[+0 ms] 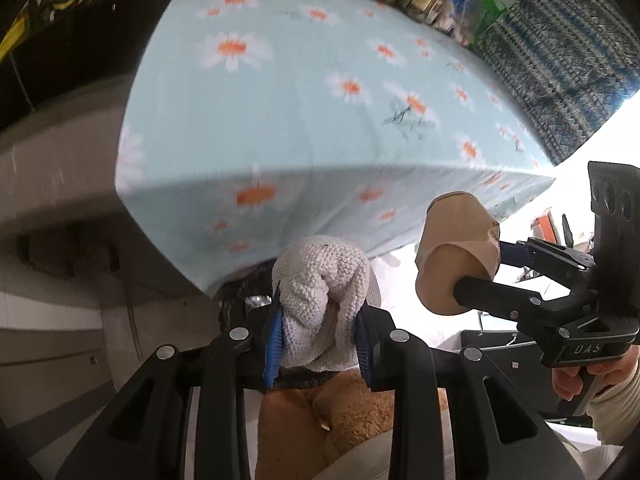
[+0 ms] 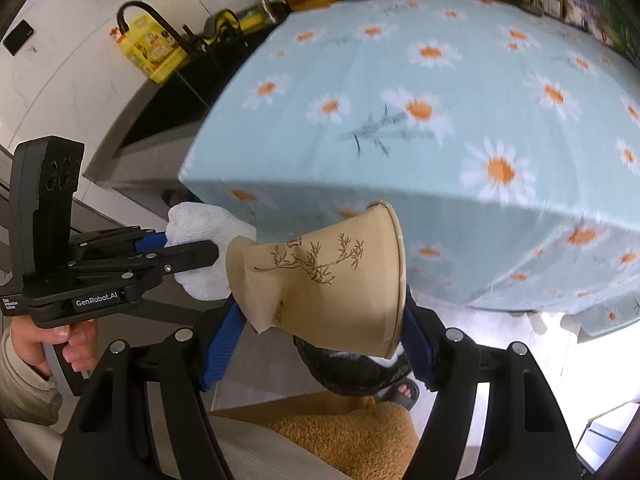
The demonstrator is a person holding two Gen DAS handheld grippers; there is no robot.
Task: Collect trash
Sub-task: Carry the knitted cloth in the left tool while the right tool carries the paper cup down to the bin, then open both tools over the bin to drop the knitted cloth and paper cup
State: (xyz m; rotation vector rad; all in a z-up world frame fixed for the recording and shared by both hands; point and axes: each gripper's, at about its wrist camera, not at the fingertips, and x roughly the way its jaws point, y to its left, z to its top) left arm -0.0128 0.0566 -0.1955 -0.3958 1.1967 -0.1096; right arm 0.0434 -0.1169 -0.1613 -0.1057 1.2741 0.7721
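While the daisy-print tablecloth (image 2: 400, 120) spreads beyond both sets of fingers, the right gripper (image 2: 320, 320) clamps a crumpled brown paper cup (image 2: 320, 280) sideways between its 2 blue pads, and the left gripper (image 1: 318, 340) pinches a bunched white knitted cloth (image 1: 320, 280) between its narrow fingers.

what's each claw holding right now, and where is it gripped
Left claw: a bunched white knitted cloth, pinched at its lower folds. Right claw: a crushed brown paper cup, gripped sideways between base and rim.
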